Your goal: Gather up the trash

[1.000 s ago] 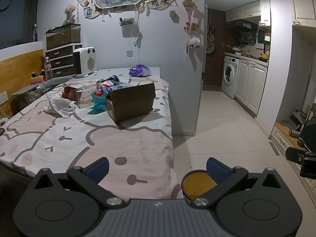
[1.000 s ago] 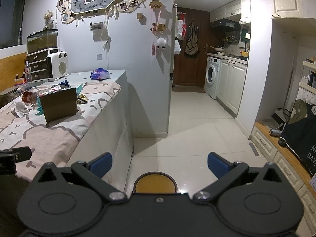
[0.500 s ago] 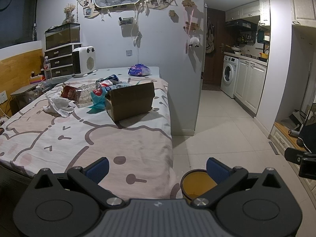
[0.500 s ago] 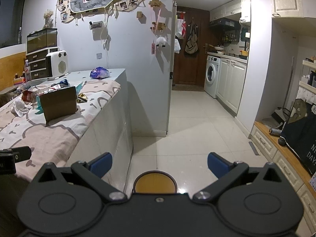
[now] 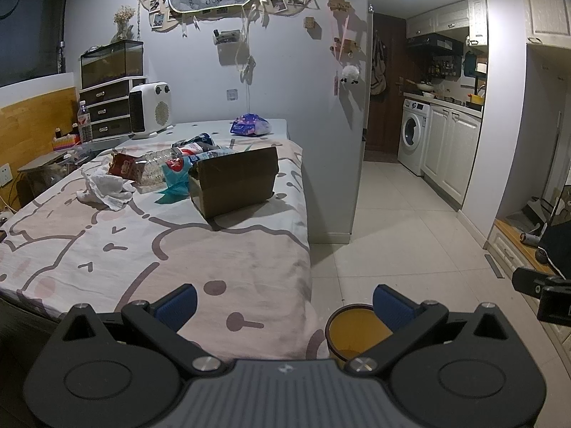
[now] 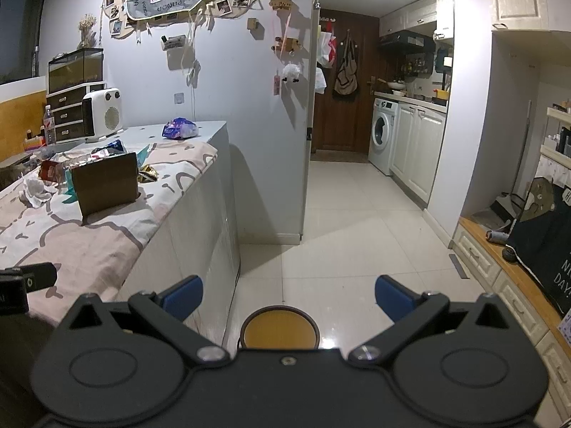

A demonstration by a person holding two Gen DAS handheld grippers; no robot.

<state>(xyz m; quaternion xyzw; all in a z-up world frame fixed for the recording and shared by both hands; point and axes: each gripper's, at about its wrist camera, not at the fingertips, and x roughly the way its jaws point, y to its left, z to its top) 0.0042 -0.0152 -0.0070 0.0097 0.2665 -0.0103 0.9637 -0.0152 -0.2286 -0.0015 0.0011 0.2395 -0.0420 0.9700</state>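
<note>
Trash lies on the pink cartoon-print bed cover [image 5: 150, 249]: a brown cardboard box [image 5: 237, 182], crumpled white tissue [image 5: 103, 187], a red snack packet [image 5: 123, 166], a clear plastic bottle [image 5: 157, 164] and a teal wrapper [image 5: 176, 178]. The box also shows in the right wrist view [image 6: 107, 185]. A round yellow bin [image 5: 357, 331] stands on the floor by the bed's near corner; it also shows in the right wrist view [image 6: 280, 328]. My left gripper [image 5: 285, 303] is open and empty above the bed's near edge. My right gripper [image 6: 289, 299] is open and empty above the bin.
A white heater [image 5: 150, 110] and a purple tissue pack [image 5: 251, 126] sit on the ledge behind the bed. A wall end [image 5: 357, 142] stands right of the bed. Tiled floor [image 6: 357, 242] leads to a washing machine [image 6: 383, 139] and white cabinets [image 6: 417, 149].
Both views have shifted very slightly; the scene and both open grippers stay as they were.
</note>
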